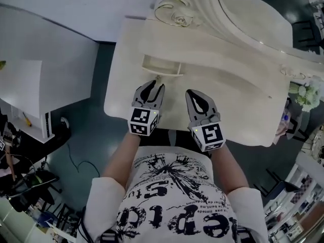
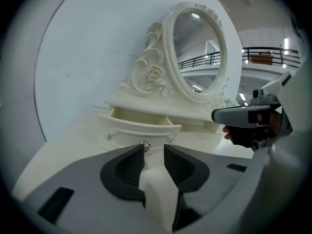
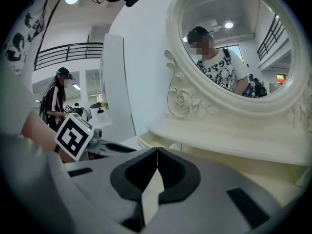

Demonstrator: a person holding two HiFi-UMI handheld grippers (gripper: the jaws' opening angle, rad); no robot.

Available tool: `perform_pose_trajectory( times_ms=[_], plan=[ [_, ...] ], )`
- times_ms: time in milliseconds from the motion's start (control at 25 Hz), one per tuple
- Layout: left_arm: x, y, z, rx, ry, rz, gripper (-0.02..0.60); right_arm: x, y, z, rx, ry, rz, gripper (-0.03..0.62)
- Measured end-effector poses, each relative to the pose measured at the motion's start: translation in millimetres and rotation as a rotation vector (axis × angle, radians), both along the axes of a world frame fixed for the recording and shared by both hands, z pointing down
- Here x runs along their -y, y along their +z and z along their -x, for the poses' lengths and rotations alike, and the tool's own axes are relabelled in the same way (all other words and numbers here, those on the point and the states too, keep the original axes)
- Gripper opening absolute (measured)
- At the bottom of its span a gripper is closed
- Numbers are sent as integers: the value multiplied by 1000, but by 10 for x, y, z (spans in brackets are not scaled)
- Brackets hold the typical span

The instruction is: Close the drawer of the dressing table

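The cream dressing table (image 1: 238,92) has a small drawer (image 1: 161,65) pulled out from under its mirror shelf. In the left gripper view the drawer front (image 2: 139,128) with its metal knob (image 2: 145,146) lies just beyond the jaws. My left gripper (image 1: 156,84) (image 2: 154,148) is open, a little in front of the knob, with nothing between its pads. My right gripper (image 1: 191,92) (image 3: 157,150) is shut and empty, hovering over the tabletop to the right of the drawer.
The oval mirror (image 2: 202,52) in its carved frame stands behind the drawer. A white cabinet (image 1: 30,85) sits at the left across a strip of floor with cables. Flowers (image 1: 306,96) are at the table's right end. A person (image 3: 56,101) stands in the background.
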State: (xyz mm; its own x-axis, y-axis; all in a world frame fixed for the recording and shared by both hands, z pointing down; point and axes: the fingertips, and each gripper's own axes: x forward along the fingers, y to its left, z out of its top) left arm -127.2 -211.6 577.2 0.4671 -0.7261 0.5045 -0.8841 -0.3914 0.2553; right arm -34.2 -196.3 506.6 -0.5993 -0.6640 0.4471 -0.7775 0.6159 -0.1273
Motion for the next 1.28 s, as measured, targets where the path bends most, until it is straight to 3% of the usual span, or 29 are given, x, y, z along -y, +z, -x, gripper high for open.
perform_pose_trajectory(
  times_ms=[320,600,1280],
  plan=[
    [196,183,69,82,-82,7,137,56,146,-66,9,17,45,17],
    [229,236,78,95,-86,29,104,87,128,-70,26,26,49,17],
    [546,269,25,96,-108,57,101,164,52,-232,34,92,36,17]
  ],
)
